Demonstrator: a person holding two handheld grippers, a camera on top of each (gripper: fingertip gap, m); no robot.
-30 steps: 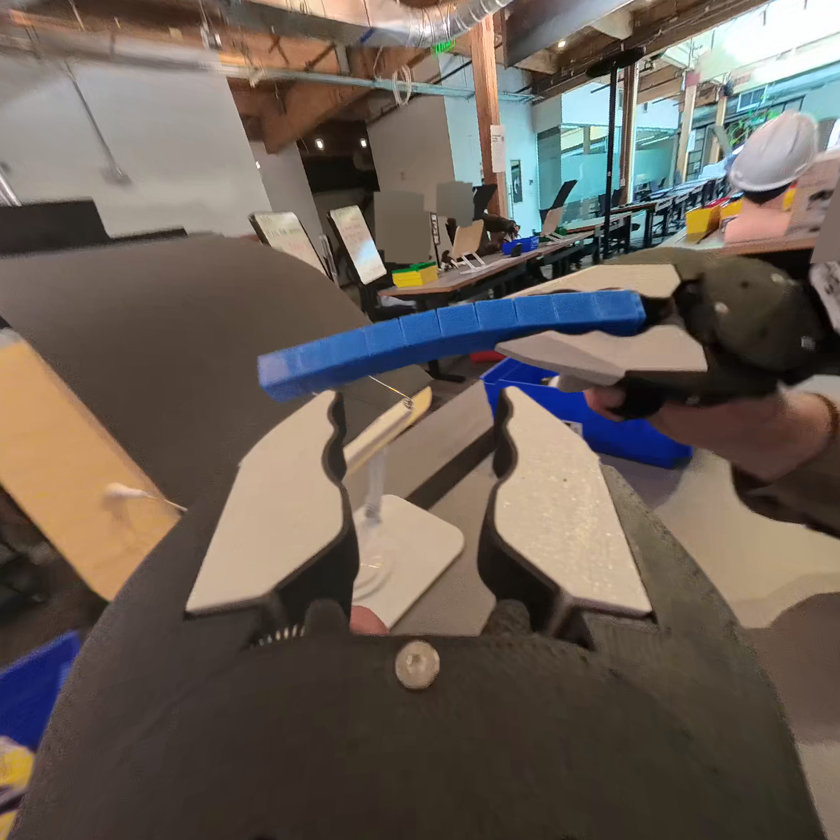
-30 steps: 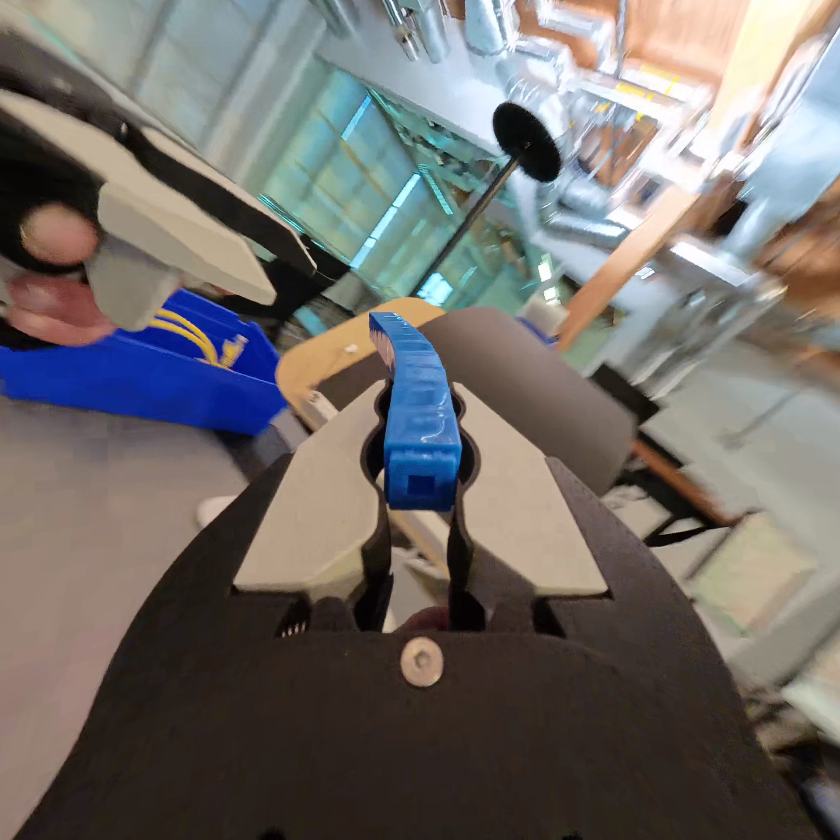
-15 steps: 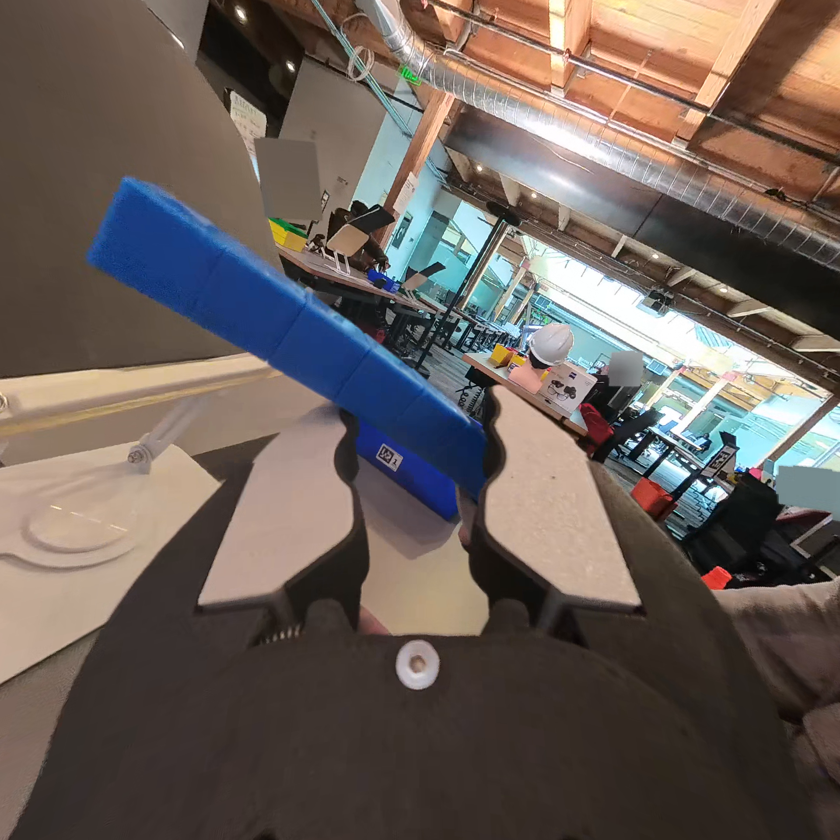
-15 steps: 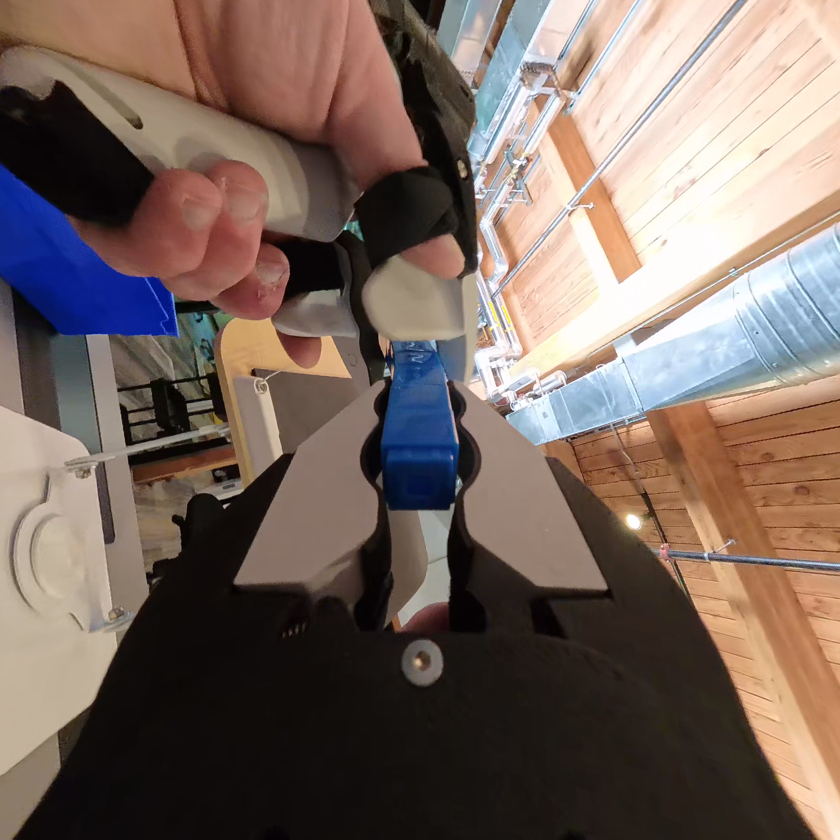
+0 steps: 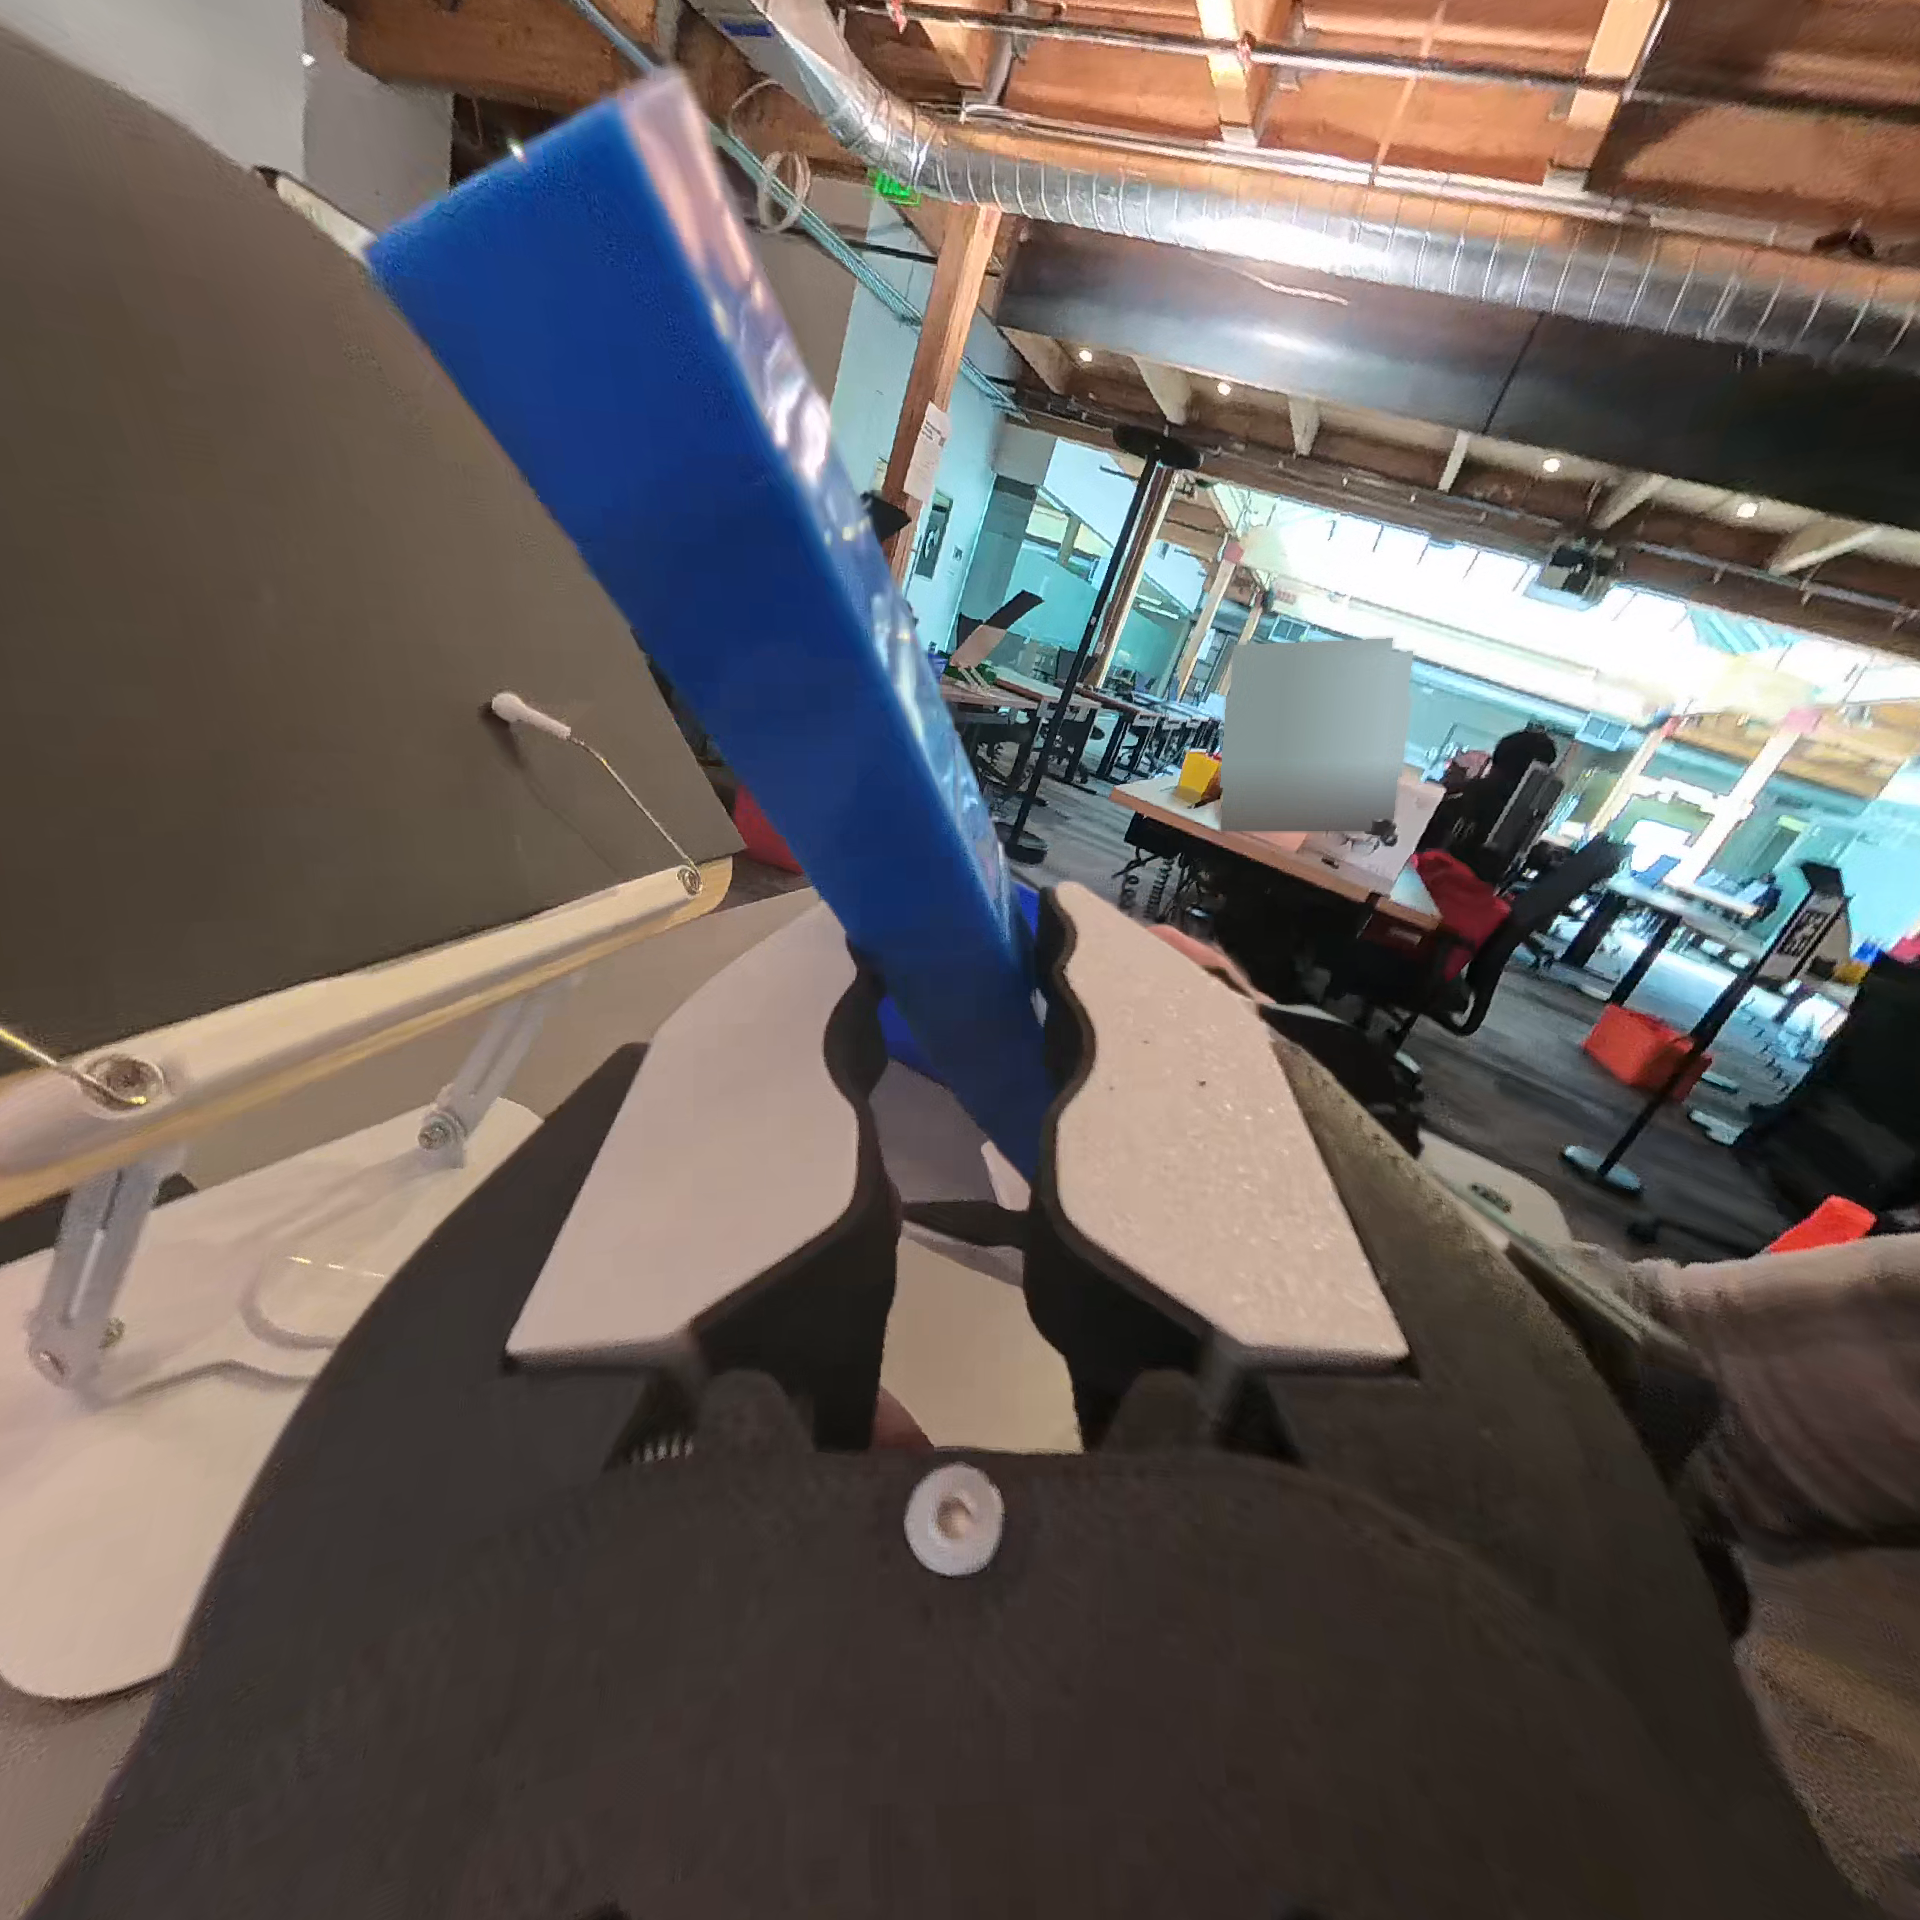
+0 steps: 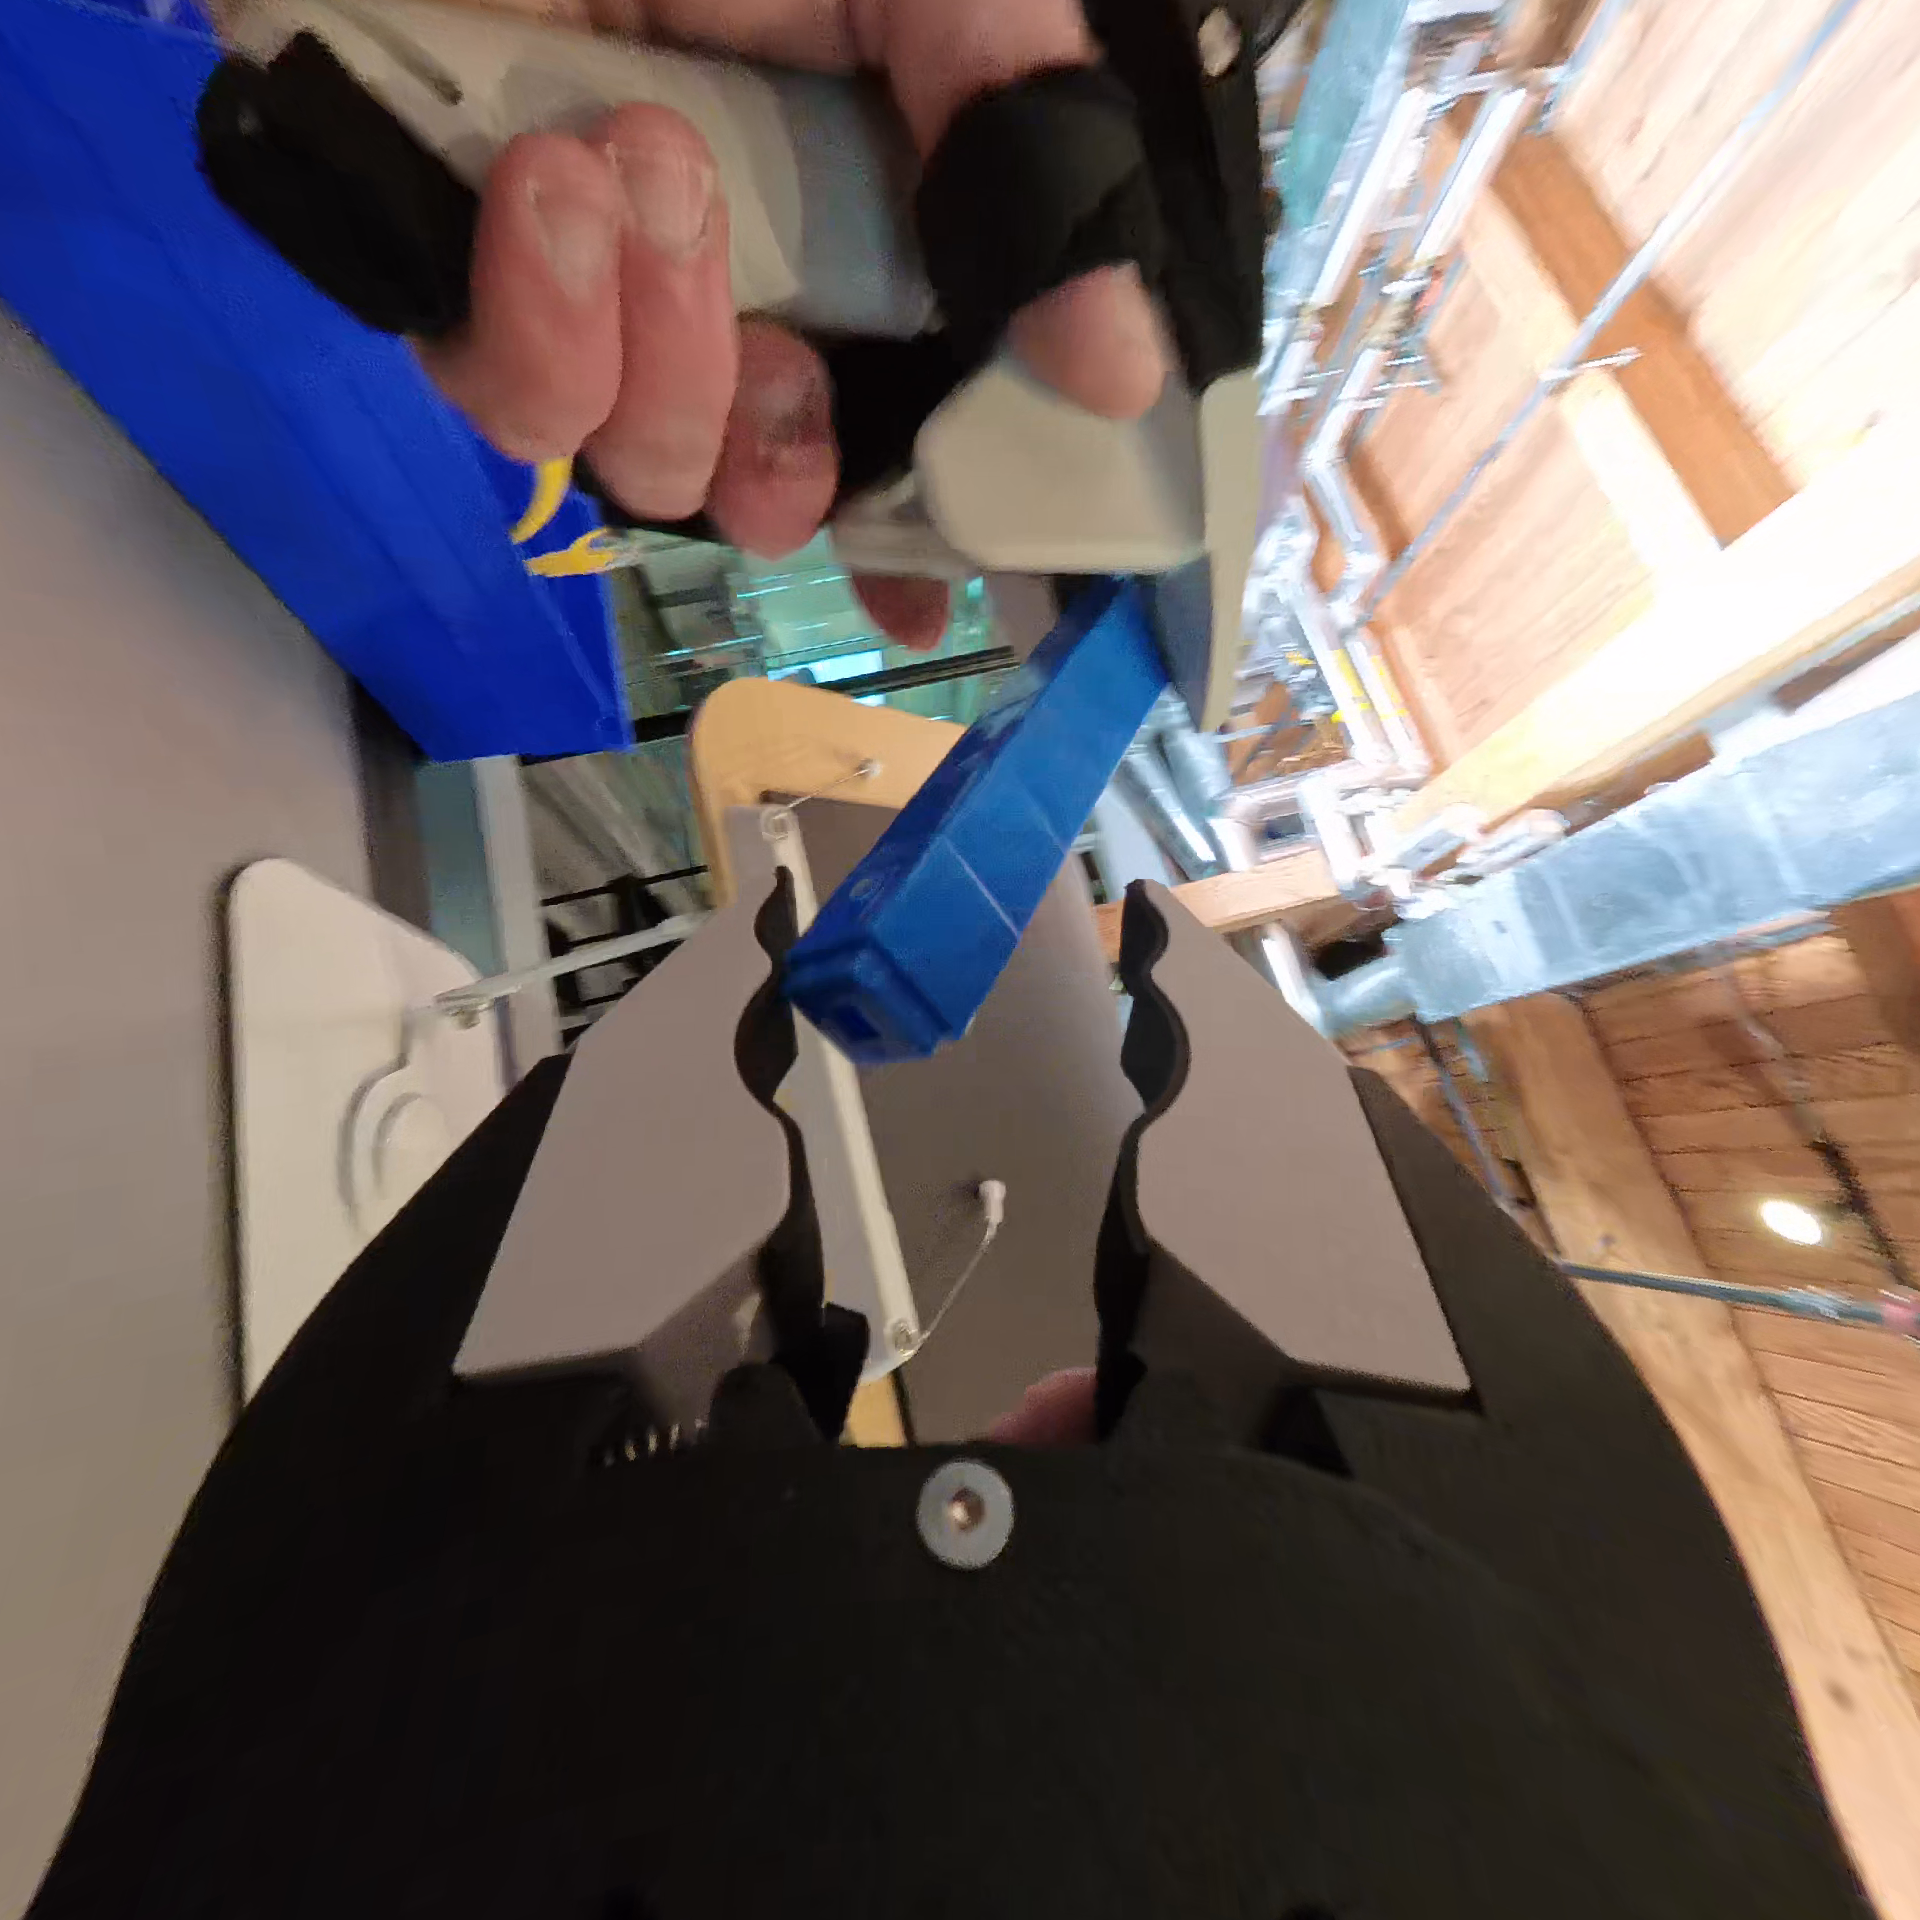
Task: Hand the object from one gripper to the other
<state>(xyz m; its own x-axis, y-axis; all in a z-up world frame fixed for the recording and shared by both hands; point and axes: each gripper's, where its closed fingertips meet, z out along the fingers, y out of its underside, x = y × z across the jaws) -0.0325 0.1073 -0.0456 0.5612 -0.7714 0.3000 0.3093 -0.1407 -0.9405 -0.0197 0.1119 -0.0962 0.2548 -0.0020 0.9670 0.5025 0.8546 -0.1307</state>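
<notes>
Left wrist view, nearest: left hand-held gripper (image 5: 951, 1003), black body with grey textured finger plates, pinching the long blue segmented plastic bar (image 5: 727, 623) near its lower end; jaws pressed onto the bar's sides. Bar runs up and to the left from the grip, tilted, upper end free in the air, glossy edge blurred.

Right wrist view, nearest: right hand-held gripper (image 6: 956, 935), same black and grey build, jaws spread wide, nothing between the pads. The blue bar's (image 6: 966, 862) square end sits just past the fingertips, close to the left finger, touching or not cannot tell; right finger clearly apart from it. Bar slants up and to the right to the left hand-held gripper (image 6: 1164, 623), seen farther off, where a grey finger plate covers the bar's far end. A person's hand (image 6: 665, 312) wraps that gripper's handle, a black strap over one finger.

Behind: white flat stand base (image 5: 208, 1351) on the grey bench (image 6: 125, 831), carrying a tilted dark panel with a pale wooden edge (image 5: 260, 520). A blue plastic bin (image 6: 260, 416) rests on the bench behind the hand.

Far: exposed timber ceiling with a silver ribbed duct (image 5: 1195, 197), rows of desks, a red chair (image 5: 1455, 914).
</notes>
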